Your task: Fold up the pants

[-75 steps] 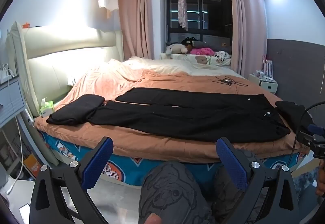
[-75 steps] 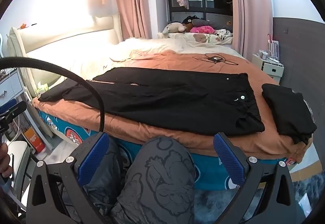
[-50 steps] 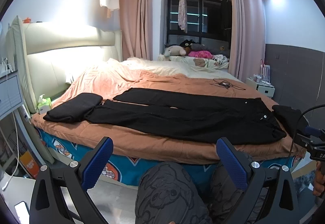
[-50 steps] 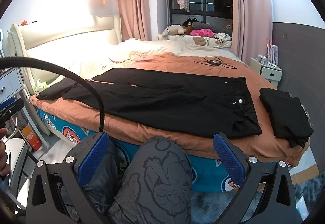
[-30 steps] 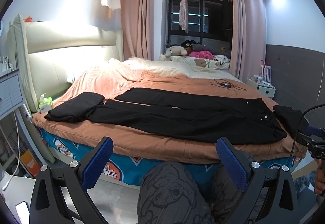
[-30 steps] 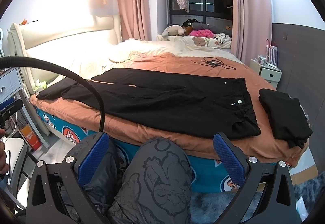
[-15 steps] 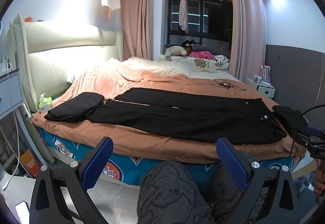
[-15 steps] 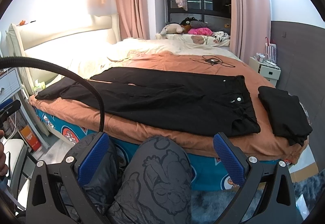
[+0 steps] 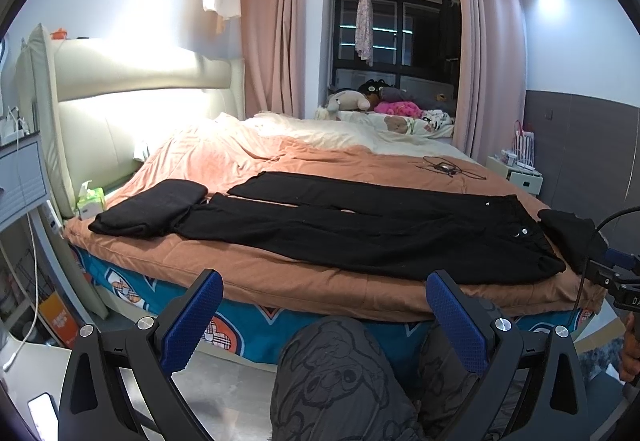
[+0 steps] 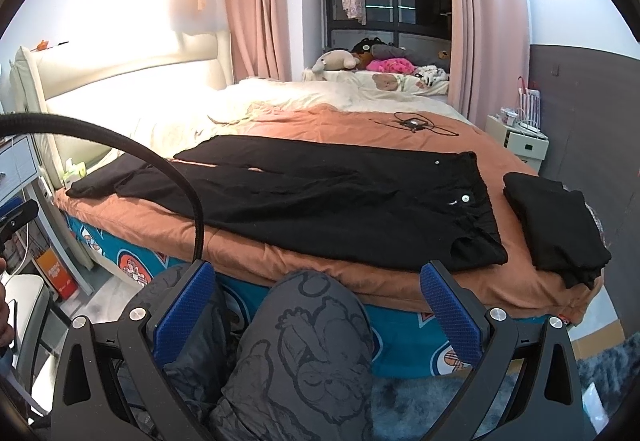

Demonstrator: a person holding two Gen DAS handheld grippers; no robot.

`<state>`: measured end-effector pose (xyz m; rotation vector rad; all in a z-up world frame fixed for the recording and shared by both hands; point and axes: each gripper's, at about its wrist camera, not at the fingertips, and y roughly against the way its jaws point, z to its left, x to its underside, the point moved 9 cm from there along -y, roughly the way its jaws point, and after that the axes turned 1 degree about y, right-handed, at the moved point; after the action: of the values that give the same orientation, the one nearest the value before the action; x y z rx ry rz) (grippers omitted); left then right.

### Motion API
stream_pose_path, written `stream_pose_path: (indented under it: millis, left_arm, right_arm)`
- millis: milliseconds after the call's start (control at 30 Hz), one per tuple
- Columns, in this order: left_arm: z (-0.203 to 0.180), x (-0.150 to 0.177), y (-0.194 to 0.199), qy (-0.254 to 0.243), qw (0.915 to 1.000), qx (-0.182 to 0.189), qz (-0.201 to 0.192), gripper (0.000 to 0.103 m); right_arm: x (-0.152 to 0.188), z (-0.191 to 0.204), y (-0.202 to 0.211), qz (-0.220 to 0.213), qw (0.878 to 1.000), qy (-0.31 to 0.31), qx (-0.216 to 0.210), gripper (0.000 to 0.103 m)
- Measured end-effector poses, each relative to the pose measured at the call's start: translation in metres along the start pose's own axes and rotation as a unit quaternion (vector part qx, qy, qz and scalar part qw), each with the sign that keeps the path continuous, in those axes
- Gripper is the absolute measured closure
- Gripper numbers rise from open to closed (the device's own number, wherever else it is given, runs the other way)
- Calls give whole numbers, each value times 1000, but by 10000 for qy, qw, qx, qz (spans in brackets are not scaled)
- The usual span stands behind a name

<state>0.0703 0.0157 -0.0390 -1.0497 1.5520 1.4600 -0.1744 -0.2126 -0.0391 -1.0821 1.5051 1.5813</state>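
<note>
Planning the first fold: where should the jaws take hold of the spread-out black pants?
Grip the black pants at the waistband's near corner, coming in low from the bed's near edge; there the cloth lies flat, close to the right gripper.

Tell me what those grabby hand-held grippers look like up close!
Each hand-held gripper, left and right, has two black plastic arms shaped like a wide V, with cut-out holes and shiny silver bolts. The fingers wear bumpy blue pads on their inner faces. A thick black cable curves past in the right wrist view.
</note>
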Motion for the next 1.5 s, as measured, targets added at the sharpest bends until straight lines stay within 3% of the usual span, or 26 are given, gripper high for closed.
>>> stream_pose_path:
  millis: [500, 800, 1000, 1167, 1500]
  left_arm:
    - [16, -6, -9, 72, 9999, -93, 18, 0]
    - [35, -17, -38, 132, 9995, -256, 85, 0]
    - [58, -30, -49, 362, 9979, -537, -86, 0]
    - [75, -36, -66, 470, 9963, -708, 77, 0]
    - [100, -32, -99, 612, 9939, -852, 347, 1]
  right_arm:
    - [-4, -1, -2, -141, 9999, -52, -56, 0]
    - [-14, -20, -32, -108, 9998, -191, -1, 0]
    - [-23, -34, -55, -32, 9991, -422, -26, 0]
    - [-31, -48, -70, 63, 9973, -721, -102, 0]
    - [-32, -72, -97, 278, 9933, -1090, 283, 0]
